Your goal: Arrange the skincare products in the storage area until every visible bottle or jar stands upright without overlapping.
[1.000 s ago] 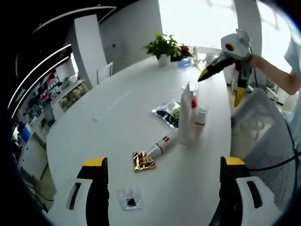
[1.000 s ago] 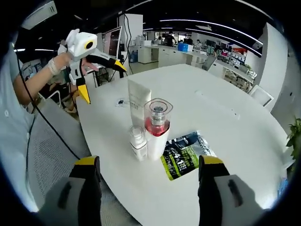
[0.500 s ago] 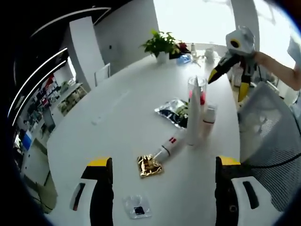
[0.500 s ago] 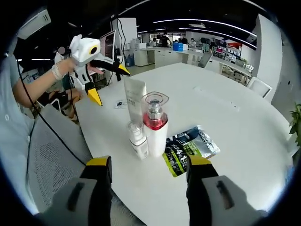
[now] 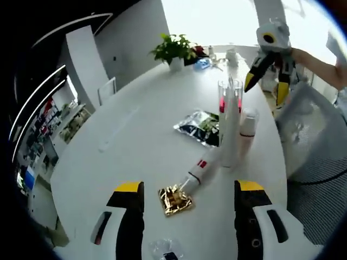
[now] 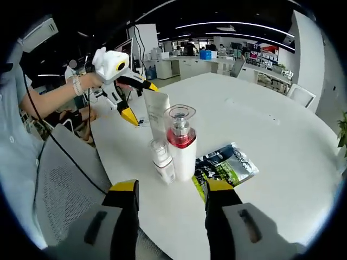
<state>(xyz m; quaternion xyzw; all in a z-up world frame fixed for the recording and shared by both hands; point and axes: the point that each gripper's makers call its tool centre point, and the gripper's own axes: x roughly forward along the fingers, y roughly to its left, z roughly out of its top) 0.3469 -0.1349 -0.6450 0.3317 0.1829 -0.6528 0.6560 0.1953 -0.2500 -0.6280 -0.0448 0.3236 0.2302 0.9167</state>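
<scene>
A tall white tube [image 5: 230, 138] stands upright beside a pink bottle with a clear cap [image 5: 227, 98] and a small white bottle [image 5: 248, 122]. A smaller tube with red marks [image 5: 200, 169] lies flat, pointing at a gold sachet [image 5: 175, 200]. My left gripper [image 5: 190, 187] hangs open over the near table, short of the lying tube. My right gripper [image 6: 171, 187] is open just in front of the small white bottle [image 6: 162, 161], pink bottle [image 6: 181, 143] and white tube [image 6: 157, 112]. Each gripper shows in the other's view: right gripper [image 5: 265, 88], left gripper [image 6: 141, 102], both open.
A dark foil sachet [image 5: 199, 125] [image 6: 225, 165] lies flat beside the standing group. A small clear packet [image 5: 165, 250] sits near the table edge. A potted plant [image 5: 173, 51] stands at the far end. A mesh chair [image 5: 312, 141] [image 6: 59, 189] flanks the white table [image 5: 135, 135].
Both pairs of jaws have narrowed but stay open. The left gripper has come nearer the lying tube and gold sachet. The right gripper has edged closer to the standing bottles.
</scene>
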